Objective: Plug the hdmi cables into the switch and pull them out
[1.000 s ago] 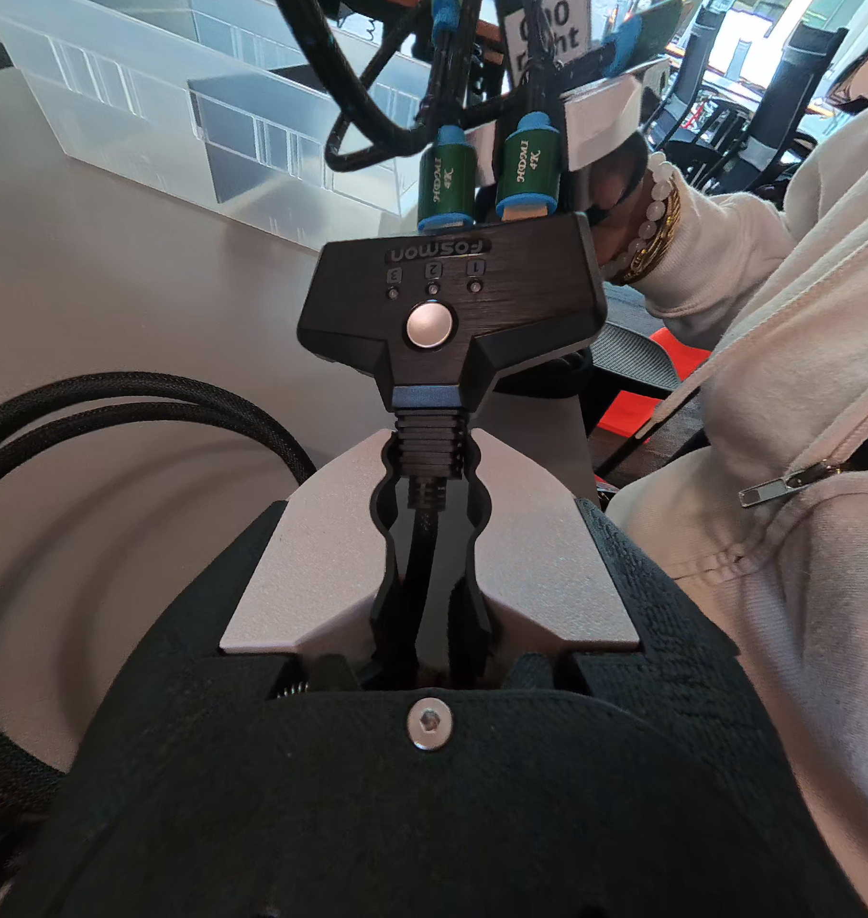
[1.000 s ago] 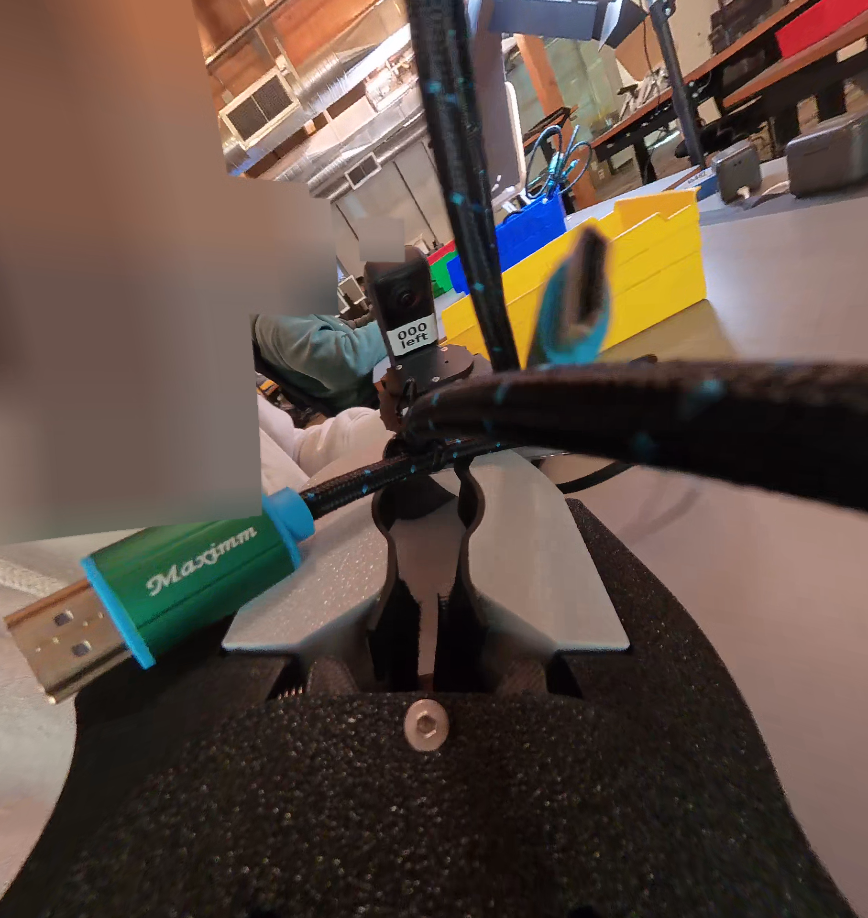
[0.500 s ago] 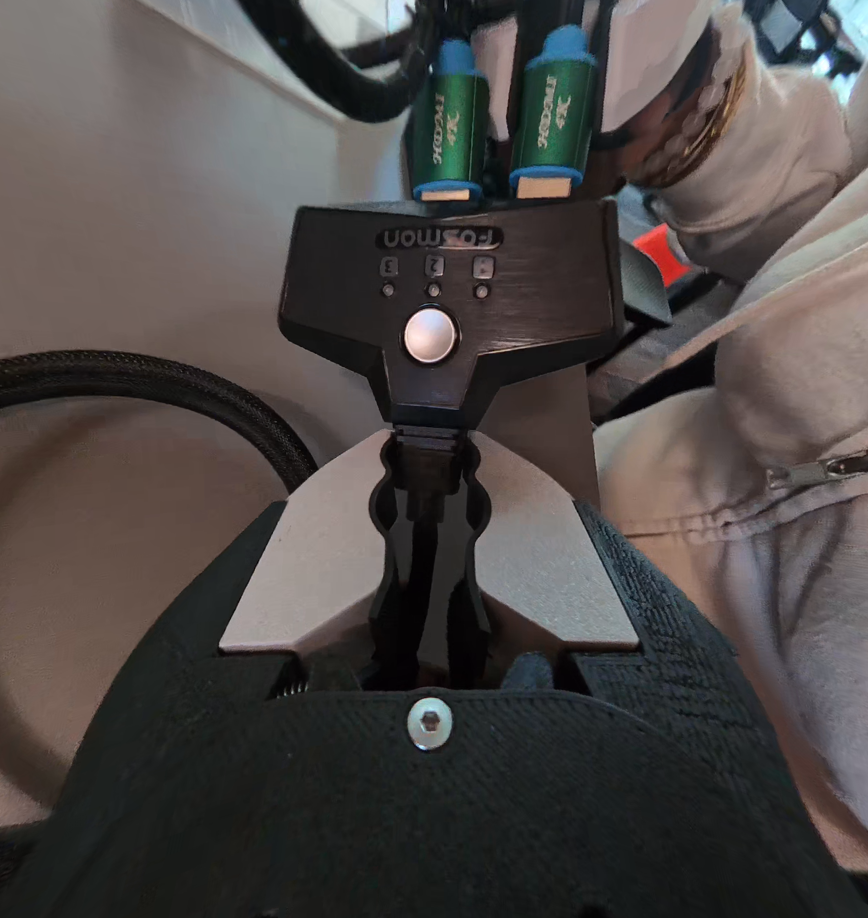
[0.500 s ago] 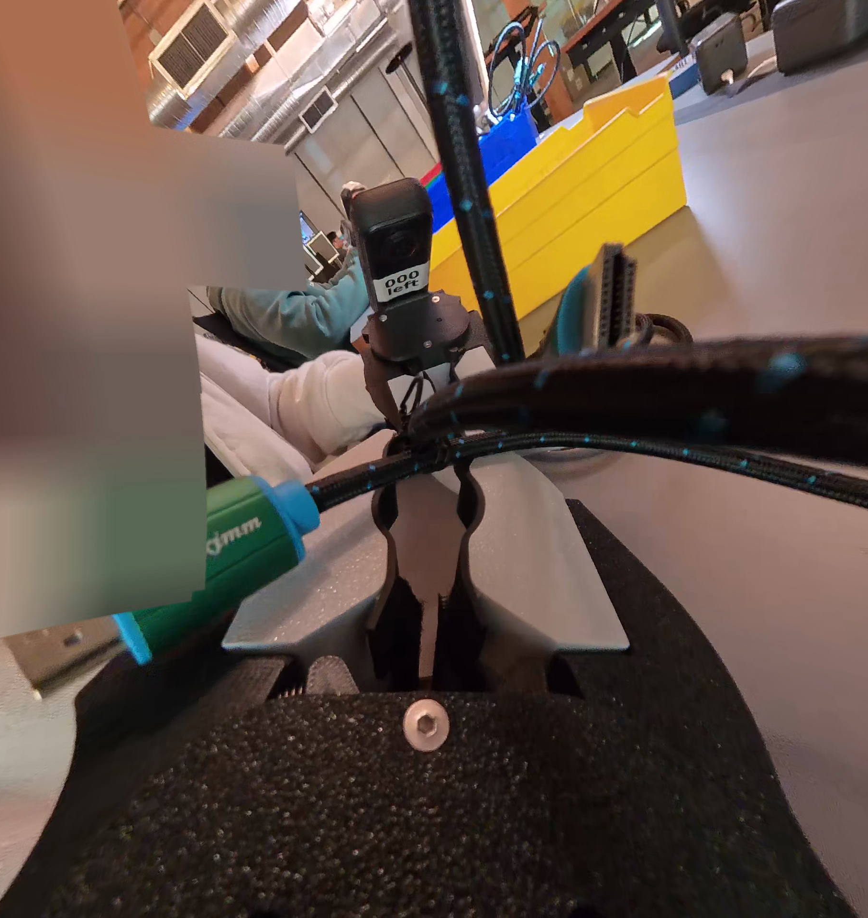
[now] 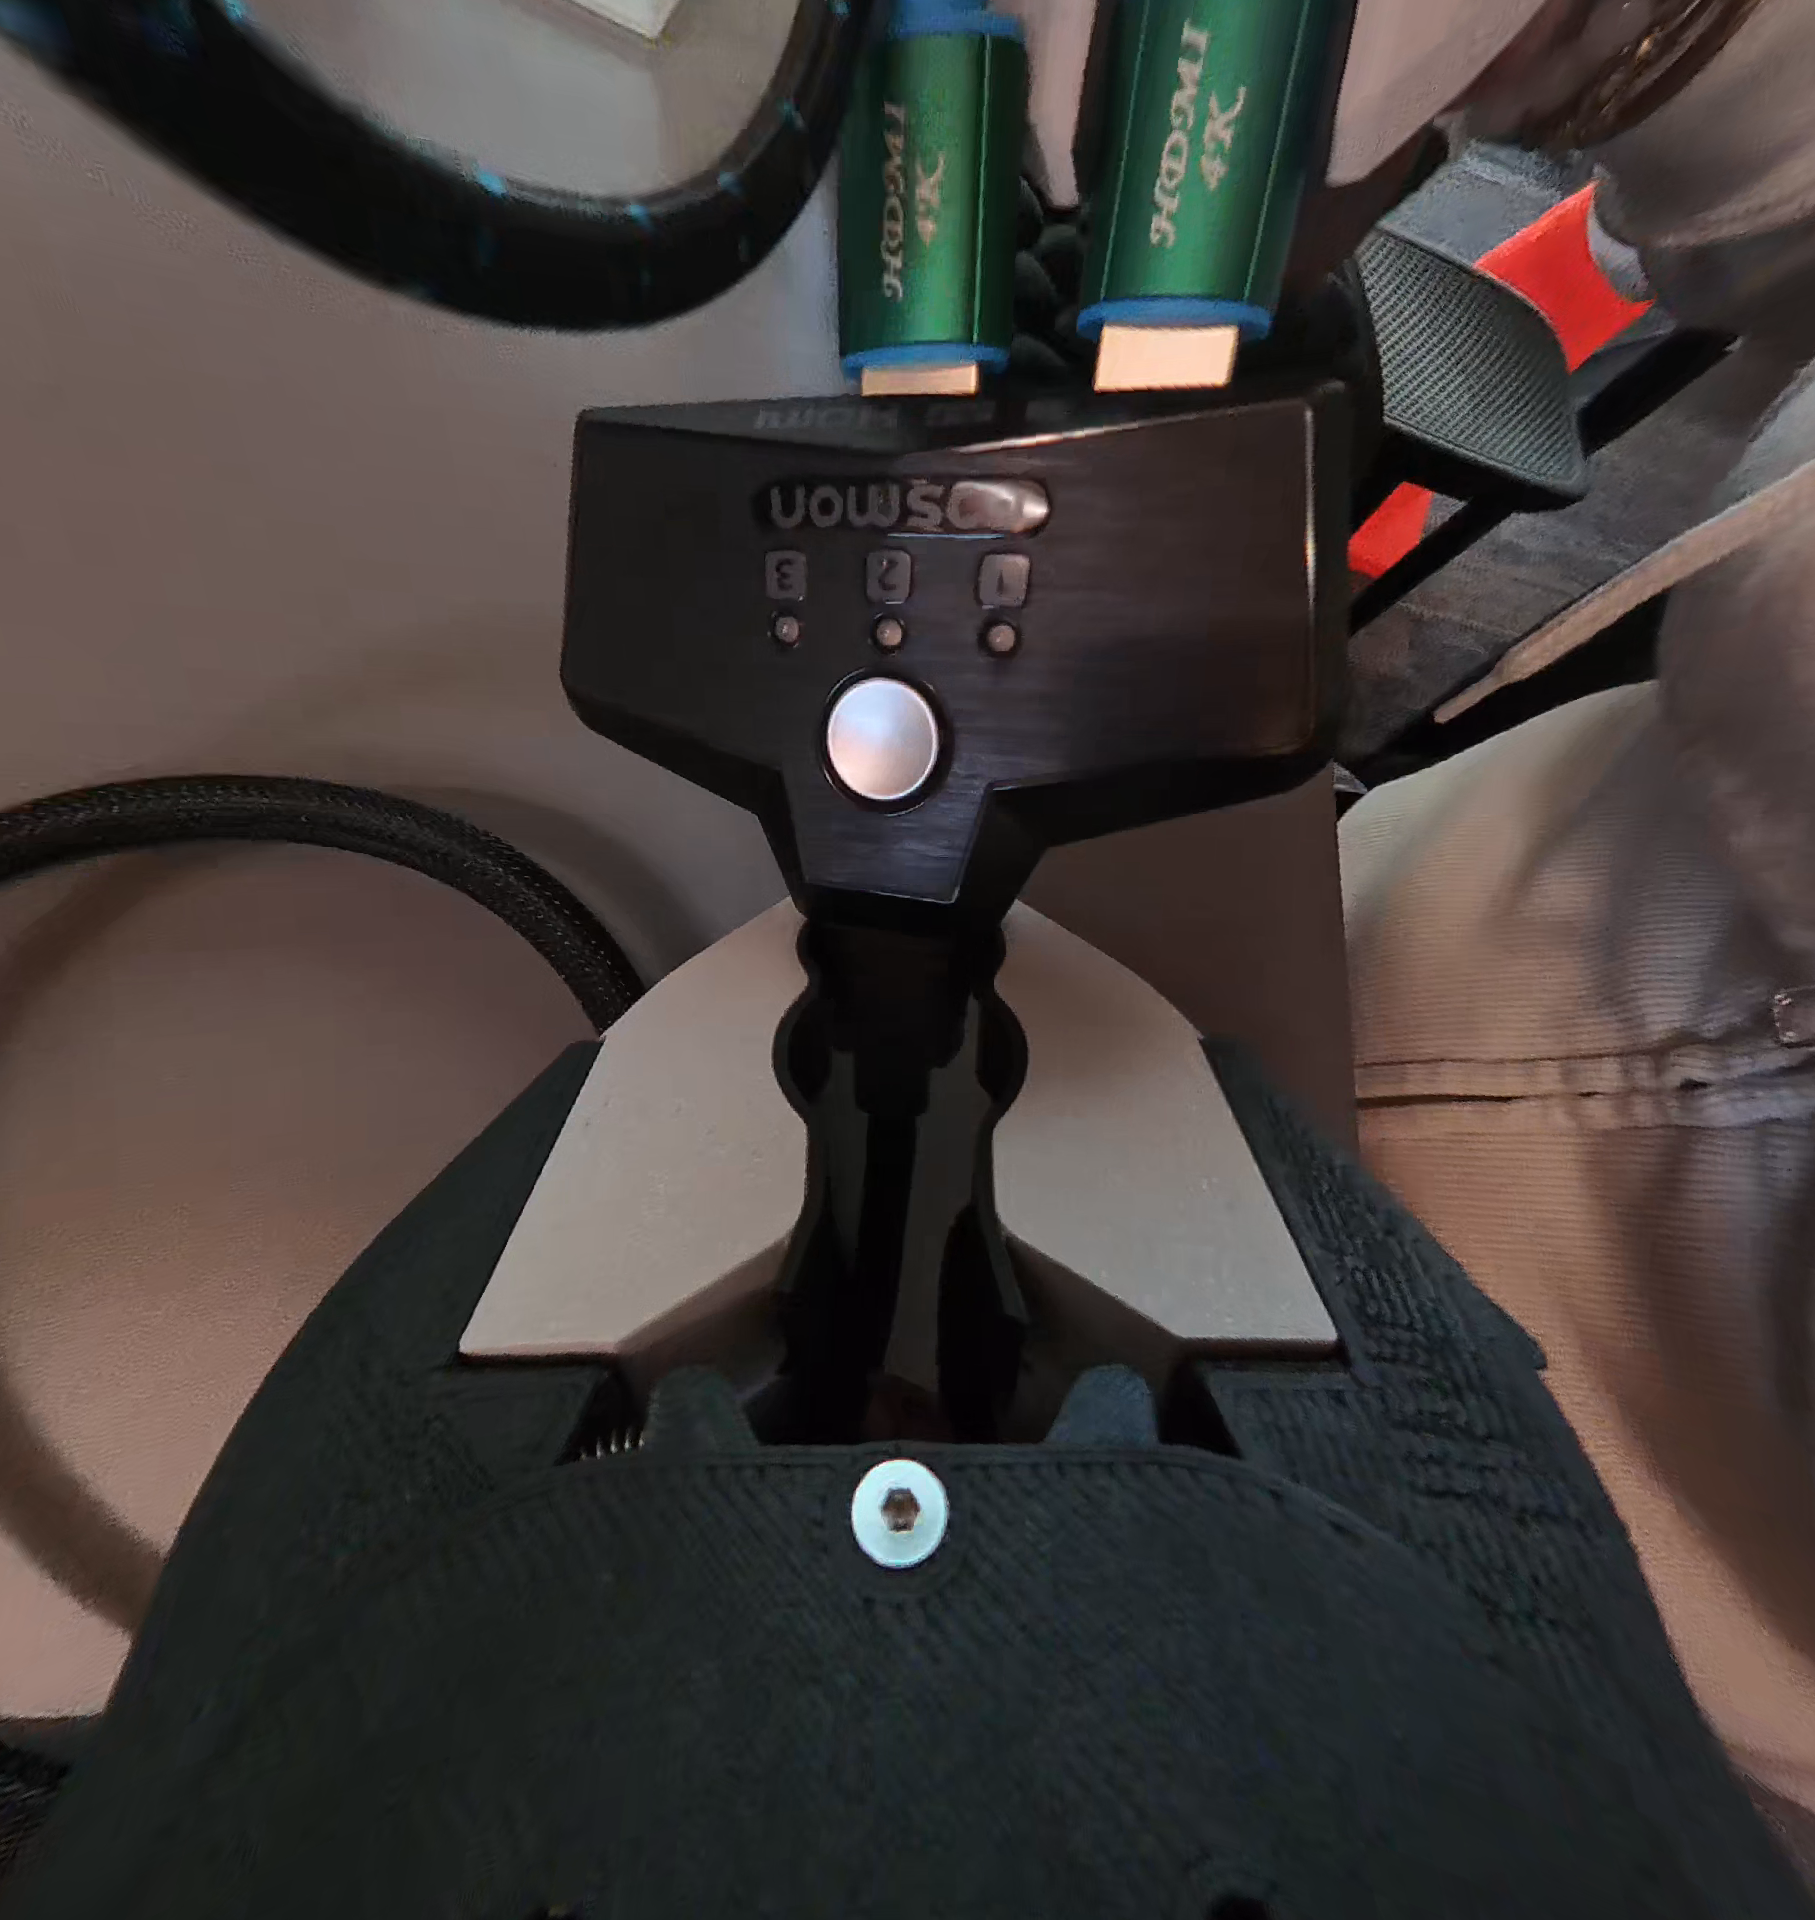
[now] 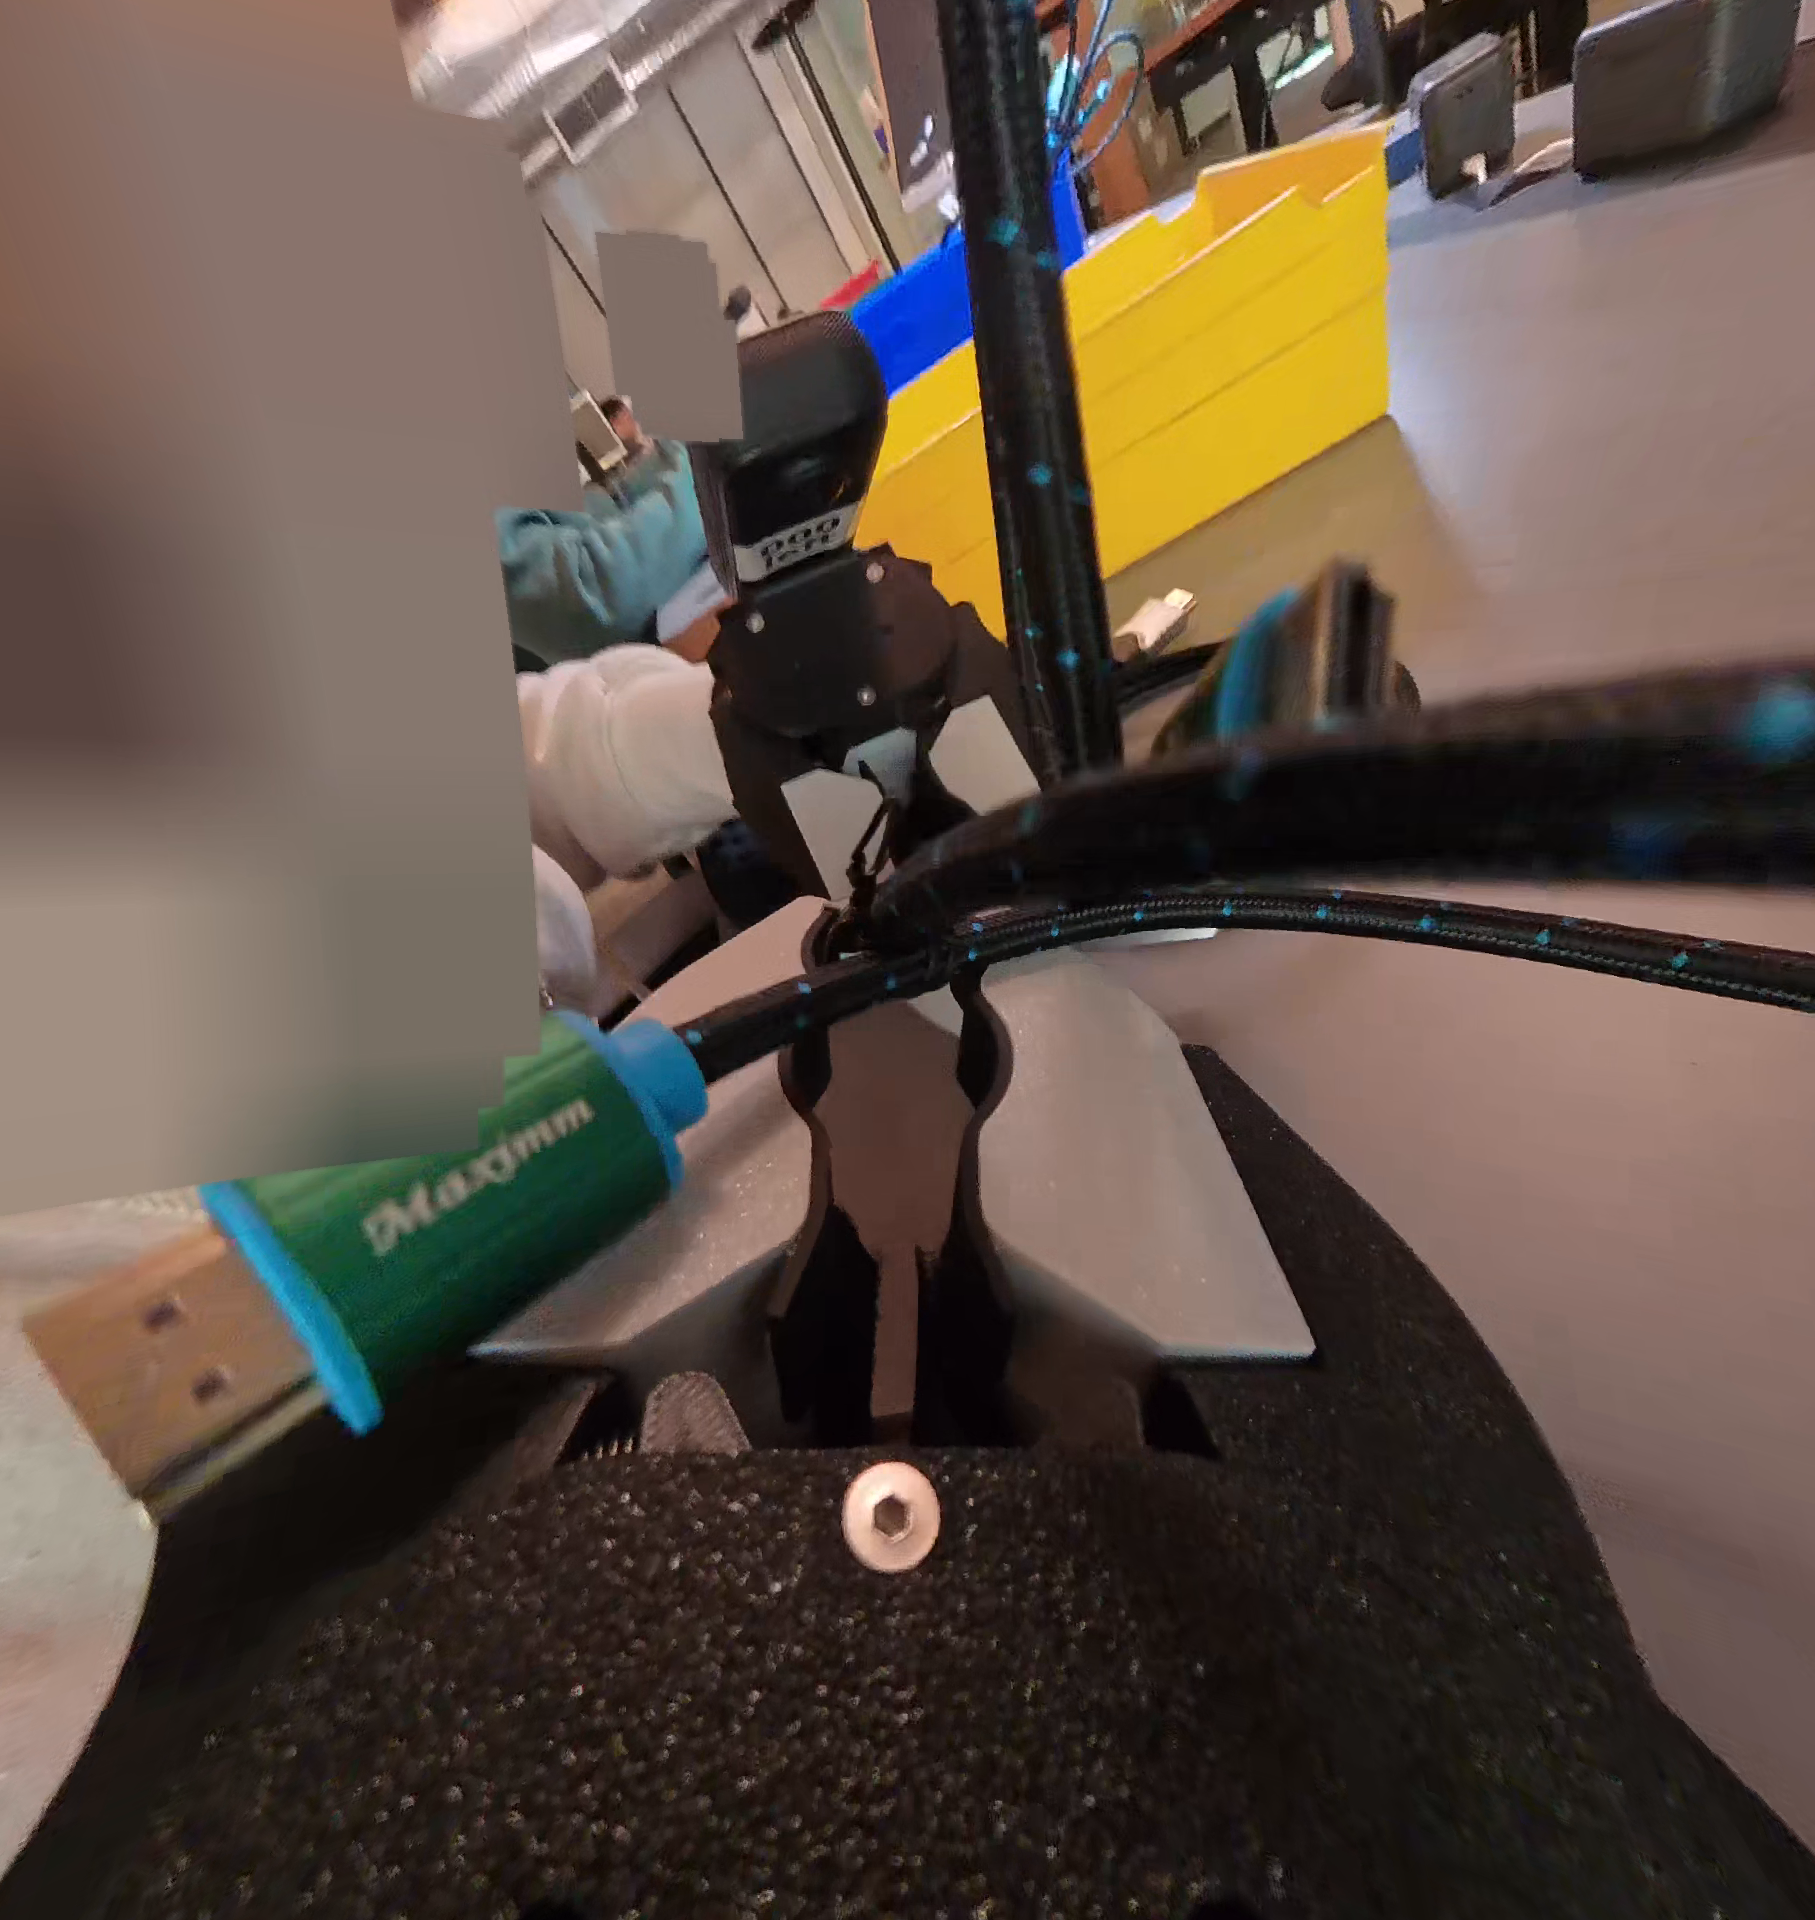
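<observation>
In the left wrist view my left gripper (image 5: 898, 966) is shut on the neck of the black HDMI switch (image 5: 1090, 623), which points away from me. Two green HDMI plugs (image 5: 924, 208) (image 5: 1183, 187) hang over its far edge, gold tips right at the edge; I cannot tell if they are seated. In the right wrist view my right gripper (image 6: 898, 935) is shut on a bundle of black braided HDMI cables (image 6: 1402, 925). One green plug (image 6: 435, 1226) dangles free to its left. Another plug (image 6: 1308, 655) sticks up behind the cables. The left gripper (image 6: 830, 644) shows beyond.
A thick black cable loop (image 5: 311, 831) lies on the grey table (image 5: 207, 520) at the left. A person's pale sleeve and jacket (image 5: 1609, 1039) fill the right side. A yellow bin (image 6: 1194, 343) and a blue bin (image 6: 913, 301) stand farther back on the table.
The switch and the two green plugs have come closer together and the plugs now loom larger. In the right wrist view the left gripper has drawn nearer.
</observation>
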The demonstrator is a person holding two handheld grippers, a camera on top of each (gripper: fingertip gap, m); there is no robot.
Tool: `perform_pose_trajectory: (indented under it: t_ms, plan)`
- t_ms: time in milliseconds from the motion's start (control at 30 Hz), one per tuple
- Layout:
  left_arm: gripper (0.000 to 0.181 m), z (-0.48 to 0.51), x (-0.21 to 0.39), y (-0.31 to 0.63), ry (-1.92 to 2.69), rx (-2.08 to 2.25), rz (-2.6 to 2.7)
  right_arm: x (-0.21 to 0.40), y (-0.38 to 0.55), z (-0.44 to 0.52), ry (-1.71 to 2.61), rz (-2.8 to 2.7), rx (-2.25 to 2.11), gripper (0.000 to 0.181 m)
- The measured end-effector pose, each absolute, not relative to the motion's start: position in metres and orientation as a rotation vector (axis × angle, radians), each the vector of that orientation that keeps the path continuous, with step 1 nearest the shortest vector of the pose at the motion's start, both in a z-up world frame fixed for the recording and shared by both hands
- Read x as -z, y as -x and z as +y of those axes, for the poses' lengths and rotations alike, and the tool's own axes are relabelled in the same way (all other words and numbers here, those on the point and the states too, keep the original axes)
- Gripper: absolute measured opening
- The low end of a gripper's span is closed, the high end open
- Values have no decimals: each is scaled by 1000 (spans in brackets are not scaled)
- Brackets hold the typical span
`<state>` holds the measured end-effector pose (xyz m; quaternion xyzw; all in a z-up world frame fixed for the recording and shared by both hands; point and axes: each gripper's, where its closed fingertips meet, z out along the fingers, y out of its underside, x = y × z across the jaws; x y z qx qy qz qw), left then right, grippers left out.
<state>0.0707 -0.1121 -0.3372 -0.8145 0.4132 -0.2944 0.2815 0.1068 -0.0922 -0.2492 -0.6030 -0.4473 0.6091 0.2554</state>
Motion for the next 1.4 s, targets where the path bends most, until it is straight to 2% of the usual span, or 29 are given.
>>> perform_pose_trajectory:
  t_ms: [600,767,1033,1133,1300,1400]
  plan:
    - [22,-108,336,-76,2126,757,1123,251,-105,-103,1721,-1291,-1623,22]
    - [22,-95,289,-69,1916,709,992,212,-101,-95,1474,-1167,-1638,20]
    - [23,-80,245,-9,1807,186,972,182,-97,-79,1319,-1038,-1594,17]
    - [23,-84,251,7,1850,128,980,183,-102,-70,1334,-996,-1532,17]
    - [23,-92,280,20,2012,139,1042,199,-110,-58,1299,-1226,-1075,23]
    - [23,-96,302,19,2100,157,1106,211,-111,-67,1309,-1359,-1042,25]
